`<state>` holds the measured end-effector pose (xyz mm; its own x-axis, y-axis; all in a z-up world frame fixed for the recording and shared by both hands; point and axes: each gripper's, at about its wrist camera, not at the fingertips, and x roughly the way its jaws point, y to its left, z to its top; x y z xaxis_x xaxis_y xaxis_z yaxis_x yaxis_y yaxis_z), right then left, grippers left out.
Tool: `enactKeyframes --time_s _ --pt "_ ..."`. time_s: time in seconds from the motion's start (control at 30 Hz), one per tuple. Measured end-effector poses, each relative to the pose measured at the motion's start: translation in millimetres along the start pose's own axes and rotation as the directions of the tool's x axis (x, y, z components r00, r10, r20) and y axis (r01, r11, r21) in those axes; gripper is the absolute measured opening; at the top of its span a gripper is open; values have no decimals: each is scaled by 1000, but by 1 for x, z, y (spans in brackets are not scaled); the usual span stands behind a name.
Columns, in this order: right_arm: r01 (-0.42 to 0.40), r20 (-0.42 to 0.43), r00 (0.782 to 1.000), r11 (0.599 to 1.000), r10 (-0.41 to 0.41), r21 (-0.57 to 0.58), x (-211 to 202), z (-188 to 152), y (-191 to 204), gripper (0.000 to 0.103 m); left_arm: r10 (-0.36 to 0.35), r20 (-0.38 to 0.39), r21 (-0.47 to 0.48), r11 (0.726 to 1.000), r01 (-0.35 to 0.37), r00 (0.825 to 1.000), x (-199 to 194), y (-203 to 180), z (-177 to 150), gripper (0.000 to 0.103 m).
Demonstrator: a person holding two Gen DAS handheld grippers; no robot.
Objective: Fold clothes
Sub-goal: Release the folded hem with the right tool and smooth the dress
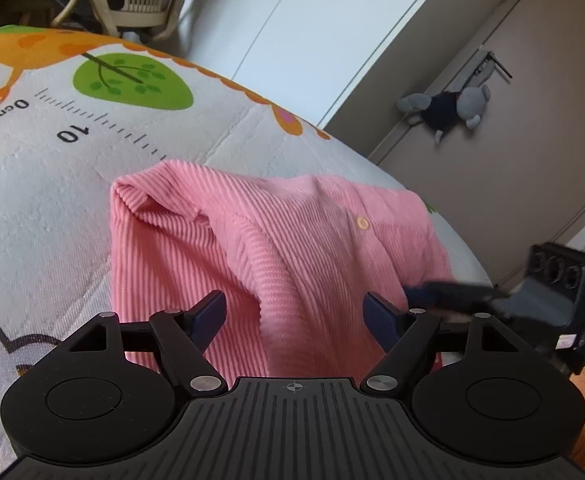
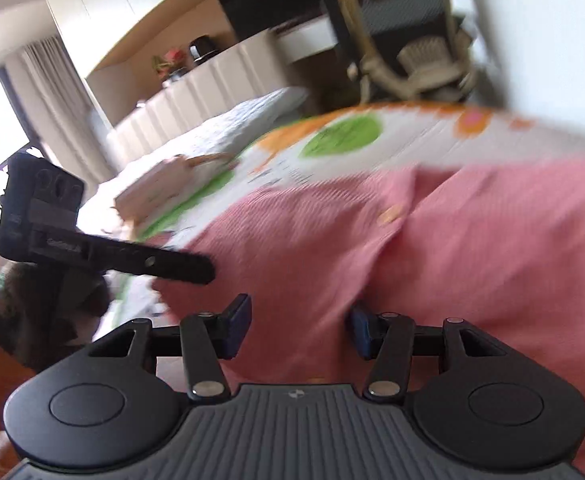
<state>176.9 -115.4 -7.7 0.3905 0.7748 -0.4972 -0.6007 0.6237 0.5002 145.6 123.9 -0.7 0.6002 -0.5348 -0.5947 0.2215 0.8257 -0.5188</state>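
Currently the pink ribbed corduroy garment point(image 1: 276, 240) with a pale round button point(image 1: 362, 222) lies bunched on the white quilted play mat point(image 1: 52, 184), which carries orange and green cartoon prints and a printed ruler scale. Left gripper point(image 1: 294, 314): jaws wide open, blue-padded fingers point(image 1: 208, 314) straddling a raised fold of the pink fabric, nothing clamped; can't tell whether the pads touch the cloth. Right gripper point(image 2: 298, 330): jaws also spread apart, pink cloth filling the gap between them and running under the device, no grasp visible. Right wrist view is motion-blurred, so fine contact is unreadable. In the left wrist view the right gripper shows at the right edge, one finger reaching to the garment's near right edge. In the right wrist view the left gripper point(image 2: 180, 266) shows at left, its finger tip at the garment's left edge. Background: grey plush toy point(image 1: 448, 110) on the brown floor, beige mesh office chair point(image 2: 408, 24) beyond the mat, bed with white cover point(image 2: 228, 128) at left.
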Motion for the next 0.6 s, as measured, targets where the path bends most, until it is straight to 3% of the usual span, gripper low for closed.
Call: enactKeyframes --time_s 0.1,0.17,0.23,0.3,0.4,0.5,0.6 --pt "-61 61 996 998 59 33 -6 5 -5 51 -5 6 -3 1000 5 1000 -2 1 2 86" --pt "-40 98 995 998 36 42 -15 8 -8 51 -7 13 2 1000 7 1000 -4 1 3 88" --pt "70 116 991 997 -73 23 -29 7 -10 51 -7 35 17 1000 6 999 -9 -2 6 88" --pt "215 134 969 976 -210 -28 -39 5 -10 51 -17 70 38 999 15 997 -16 -8 12 88" --pt "288 169 946 957 -277 -40 -57 3 -11 53 -32 109 78 997 23 994 -20 -19 18 88" --pt "328 214 925 944 -315 -31 -67 3 -12 53 -24 112 108 994 12 993 -11 -27 18 81" --pt "364 210 921 918 -329 -155 -56 1 7 53 34 75 125 991 -43 997 11 -26 13 76"
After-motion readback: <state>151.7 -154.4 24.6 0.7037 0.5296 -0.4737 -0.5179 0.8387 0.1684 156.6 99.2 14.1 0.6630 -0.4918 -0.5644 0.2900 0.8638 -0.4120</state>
